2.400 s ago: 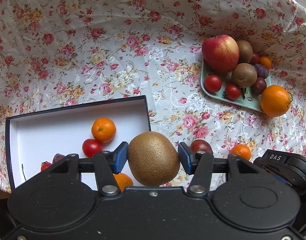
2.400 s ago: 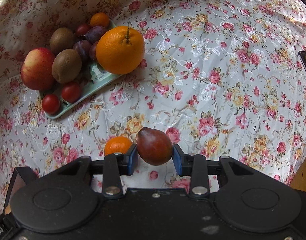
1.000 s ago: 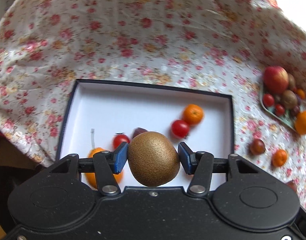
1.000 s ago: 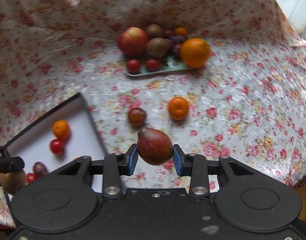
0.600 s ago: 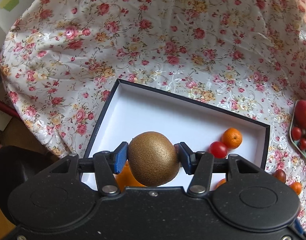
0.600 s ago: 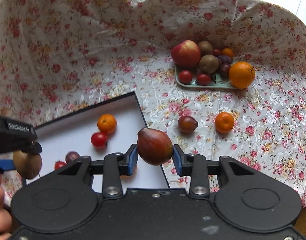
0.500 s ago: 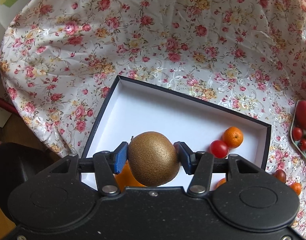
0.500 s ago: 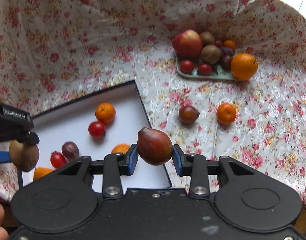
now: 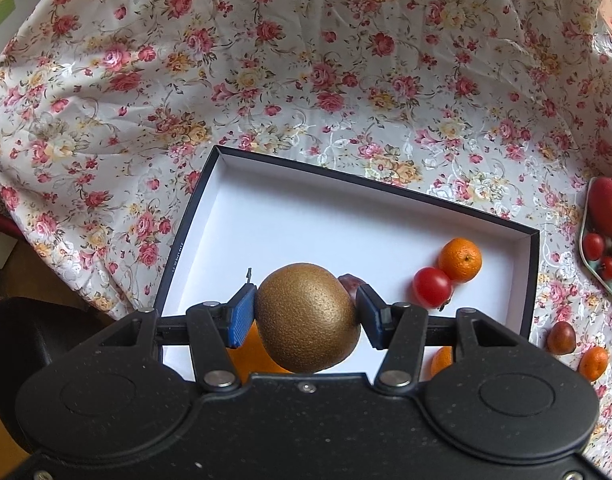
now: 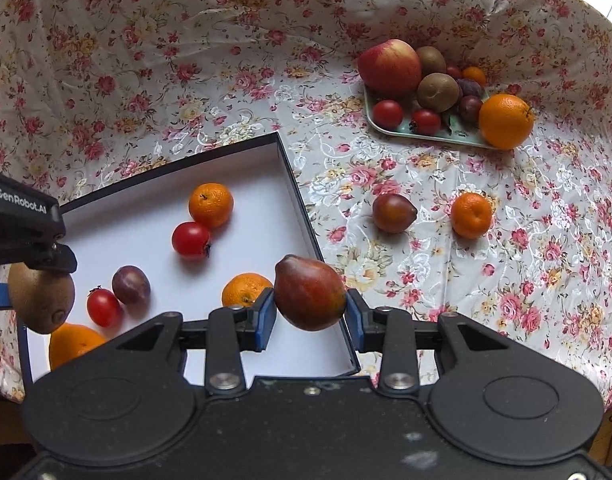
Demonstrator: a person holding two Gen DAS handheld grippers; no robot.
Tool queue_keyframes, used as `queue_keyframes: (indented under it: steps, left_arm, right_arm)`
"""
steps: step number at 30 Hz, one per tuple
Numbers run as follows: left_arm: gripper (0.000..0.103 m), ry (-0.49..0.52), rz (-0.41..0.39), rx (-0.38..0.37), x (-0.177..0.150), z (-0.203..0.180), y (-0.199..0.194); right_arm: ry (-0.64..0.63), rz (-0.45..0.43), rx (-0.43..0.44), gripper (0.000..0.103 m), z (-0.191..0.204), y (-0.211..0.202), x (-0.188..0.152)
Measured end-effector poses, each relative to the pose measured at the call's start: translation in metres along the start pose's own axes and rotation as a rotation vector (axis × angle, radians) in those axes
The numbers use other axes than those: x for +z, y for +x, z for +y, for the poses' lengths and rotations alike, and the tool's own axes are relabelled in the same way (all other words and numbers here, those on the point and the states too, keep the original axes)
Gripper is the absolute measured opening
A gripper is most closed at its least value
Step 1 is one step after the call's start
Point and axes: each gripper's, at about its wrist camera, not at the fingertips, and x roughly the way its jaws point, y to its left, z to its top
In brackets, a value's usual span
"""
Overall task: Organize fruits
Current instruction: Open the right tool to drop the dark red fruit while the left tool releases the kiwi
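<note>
My left gripper (image 9: 306, 314) is shut on a brown kiwi (image 9: 307, 332) and holds it above the near left part of a black box with a white inside (image 9: 369, 194). The right wrist view shows that kiwi (image 10: 40, 302) hanging over the box's left end. My right gripper (image 10: 309, 316) is shut on a dark red pear-shaped fruit (image 10: 309, 292) above the box's (image 10: 294, 184) near right corner. Lying in the box are mandarins (image 10: 210, 205), cherry tomatoes (image 10: 190, 240), a plum (image 10: 130, 284) and an orange (image 10: 74, 344).
A light green tray (image 10: 429, 136) at the back right carries an apple (image 10: 389, 68), kiwis, tomatoes and plums, with a big orange (image 10: 505, 120) at its edge. Another dark red fruit (image 10: 393, 207) and a mandarin (image 10: 471, 215) lie on the floral cloth (image 10: 186, 60) between tray and box.
Both grippers have carried their fruit from the tray side across to the box. In the last half second the right gripper has come closer over the box's near right corner. Both grips are unchanged.
</note>
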Motion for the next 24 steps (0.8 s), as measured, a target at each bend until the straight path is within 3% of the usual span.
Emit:
queue_keyframes:
  steps: [6, 12, 17, 24]
  left_arm:
    - [0.059, -0.013, -0.009, 0.003, 0.007, 0.007, 0.001]
    - [0.057, 0.001, -0.082, 0.033, 0.013, 0.007, -0.008]
    - [0.057, 0.004, -0.044, 0.009, 0.017, 0.004, -0.001]
    - [0.057, 0.044, -0.052, 0.017, 0.015, -0.006, -0.003]
  right_arm:
    - [-0.01, 0.018, 0.004, 0.037, 0.008, 0.007, 0.004]
    - [-0.024, -0.03, -0.007, 0.037, 0.014, 0.005, 0.01]
    - [-0.025, 0.005, -0.007, 0.037, 0.015, 0.013, 0.014]
    - [-0.019, 0.022, -0.024, 0.037, 0.013, 0.019, 0.018]
